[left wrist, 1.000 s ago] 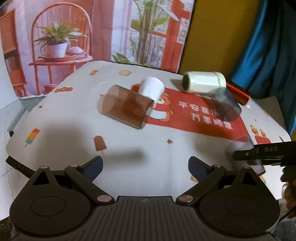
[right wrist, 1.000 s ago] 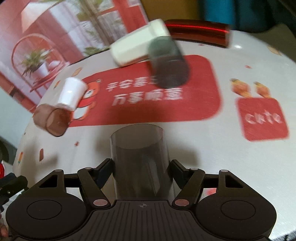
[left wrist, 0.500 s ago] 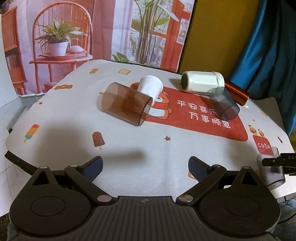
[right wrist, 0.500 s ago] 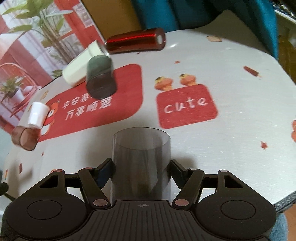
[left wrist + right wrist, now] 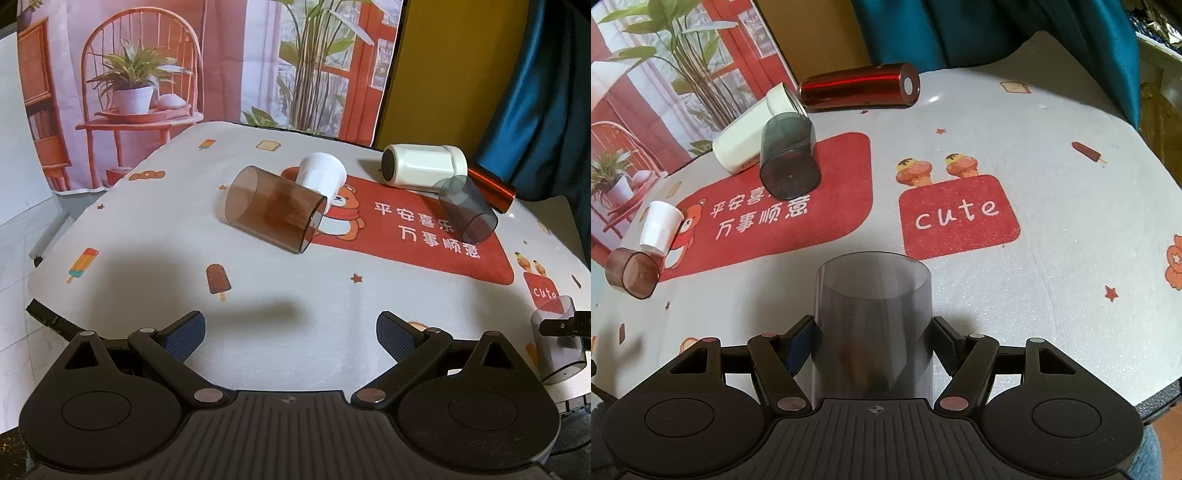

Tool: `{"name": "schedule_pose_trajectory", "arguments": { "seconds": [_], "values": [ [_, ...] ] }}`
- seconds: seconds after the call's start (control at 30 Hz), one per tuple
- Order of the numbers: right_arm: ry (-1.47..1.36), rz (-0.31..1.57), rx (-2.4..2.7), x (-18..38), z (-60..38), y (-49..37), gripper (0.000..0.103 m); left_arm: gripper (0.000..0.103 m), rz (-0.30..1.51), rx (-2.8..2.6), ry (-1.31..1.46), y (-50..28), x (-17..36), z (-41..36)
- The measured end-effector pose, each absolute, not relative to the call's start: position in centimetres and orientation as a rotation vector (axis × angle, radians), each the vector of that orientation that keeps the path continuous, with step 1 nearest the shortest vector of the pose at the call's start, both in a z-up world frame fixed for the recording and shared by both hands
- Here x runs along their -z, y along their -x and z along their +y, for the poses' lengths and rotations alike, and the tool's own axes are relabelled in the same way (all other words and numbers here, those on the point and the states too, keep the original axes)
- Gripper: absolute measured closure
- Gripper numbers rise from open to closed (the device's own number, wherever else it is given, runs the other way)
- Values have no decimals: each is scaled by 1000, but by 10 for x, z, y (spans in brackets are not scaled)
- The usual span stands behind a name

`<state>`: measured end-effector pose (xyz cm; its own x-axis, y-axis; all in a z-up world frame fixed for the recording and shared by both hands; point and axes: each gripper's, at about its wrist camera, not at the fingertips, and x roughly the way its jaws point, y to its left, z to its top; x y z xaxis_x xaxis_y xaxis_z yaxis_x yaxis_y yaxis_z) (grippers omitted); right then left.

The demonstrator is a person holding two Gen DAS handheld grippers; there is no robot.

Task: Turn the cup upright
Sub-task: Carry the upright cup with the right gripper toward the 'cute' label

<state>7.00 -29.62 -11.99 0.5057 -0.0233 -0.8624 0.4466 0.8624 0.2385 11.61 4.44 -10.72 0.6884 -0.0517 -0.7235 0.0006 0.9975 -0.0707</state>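
My right gripper (image 5: pixel 874 341) is shut on a clear grey cup (image 5: pixel 873 325), held upright with its mouth up near the table's front right edge. The same cup (image 5: pixel 559 343) shows at the far right of the left wrist view. My left gripper (image 5: pixel 290 332) is open and empty above the near edge of the table. A brown clear cup (image 5: pixel 273 214) lies on its side mid-table, touching a small white cup (image 5: pixel 322 177). A dark grey cup (image 5: pixel 467 208) lies on its side further right.
A white jar (image 5: pixel 423 166) and a red metallic cylinder (image 5: pixel 491 186) lie on their sides at the back right. The tablecloth (image 5: pixel 295 288) is white with a red panel. A printed backdrop and a blue curtain stand behind the table.
My right gripper has swung right and toward the table's front right edge with the grey cup, which now stands upright low at the table. The left gripper has barely moved.
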Motion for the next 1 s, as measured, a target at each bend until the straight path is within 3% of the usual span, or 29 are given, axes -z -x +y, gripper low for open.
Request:
{"name": "schedule_pose_trajectory", "arguments": {
  "seconds": [0.43,1.0],
  "values": [
    [-443,1023,304,122,-288,-86,39,0,826,6,60,-117,110,48],
    [-316,872,325,95,-281,-82,39,0,823,-3,55,-116,109,47]
  ]
}}
